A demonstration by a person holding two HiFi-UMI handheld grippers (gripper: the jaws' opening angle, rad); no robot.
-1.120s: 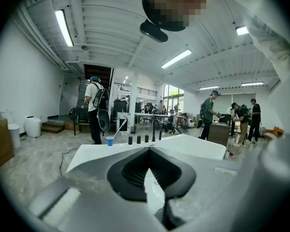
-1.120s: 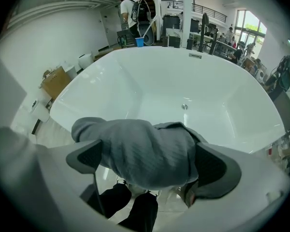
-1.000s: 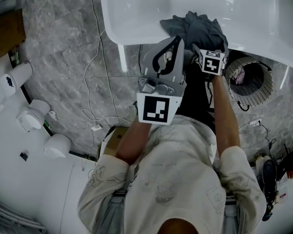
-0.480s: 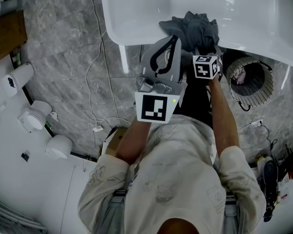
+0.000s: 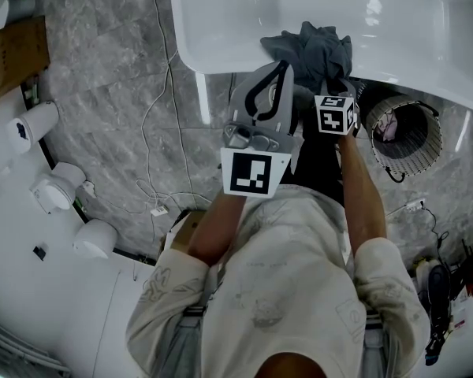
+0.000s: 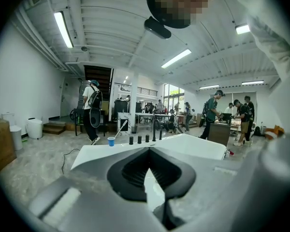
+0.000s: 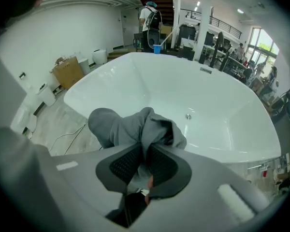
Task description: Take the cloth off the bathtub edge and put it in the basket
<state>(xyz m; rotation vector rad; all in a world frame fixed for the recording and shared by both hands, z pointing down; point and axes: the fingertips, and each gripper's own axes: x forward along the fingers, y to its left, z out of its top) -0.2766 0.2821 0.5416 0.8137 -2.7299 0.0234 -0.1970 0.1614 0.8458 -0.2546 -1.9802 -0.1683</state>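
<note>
Wicker basket (image 5: 419, 150) stands beside bathtub (image 5: 221, 22); cardboard box (image 5: 16, 53) well apart.

Under me the floor (image 5: 102, 93) is grey veined marble, with a thin white cable (image 5: 145, 120) trailing over it and a cardboard box (image 5: 12, 53) at the left. Ahead I see a white wall (image 6: 24, 81), a ribbed white ceiling (image 6: 111, 13) with strip lights (image 6: 63, 29), dark stairs (image 6: 97, 74) and bright windows (image 6: 173, 92) at the far end.
</note>
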